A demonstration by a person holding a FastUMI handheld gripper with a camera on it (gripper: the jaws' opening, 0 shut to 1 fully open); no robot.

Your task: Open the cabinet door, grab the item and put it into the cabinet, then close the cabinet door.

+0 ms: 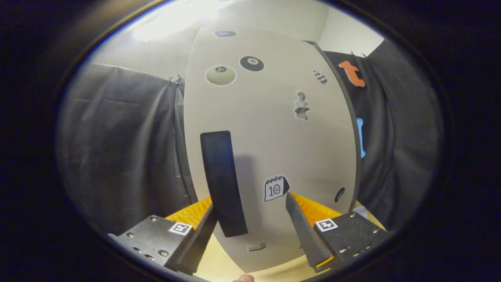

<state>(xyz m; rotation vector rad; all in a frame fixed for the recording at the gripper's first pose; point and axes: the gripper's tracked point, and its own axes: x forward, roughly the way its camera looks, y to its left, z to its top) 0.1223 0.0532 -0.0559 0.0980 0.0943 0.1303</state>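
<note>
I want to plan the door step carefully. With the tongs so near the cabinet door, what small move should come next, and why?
Probably shift the tongs slightly toward the black handle and close them on it. The tongs are open, the cabinet door looks shut, and the handle stands just beside the left finger, between the two fingers but not yet pressed by both.

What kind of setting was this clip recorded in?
Most likely a staged recording booth, not a real home: dark cloth hangs as walls around a freestanding pale cabinet door dotted with stickers. The open tool sits close to the door, its fingers straddling the black handle without pressing it.
</note>
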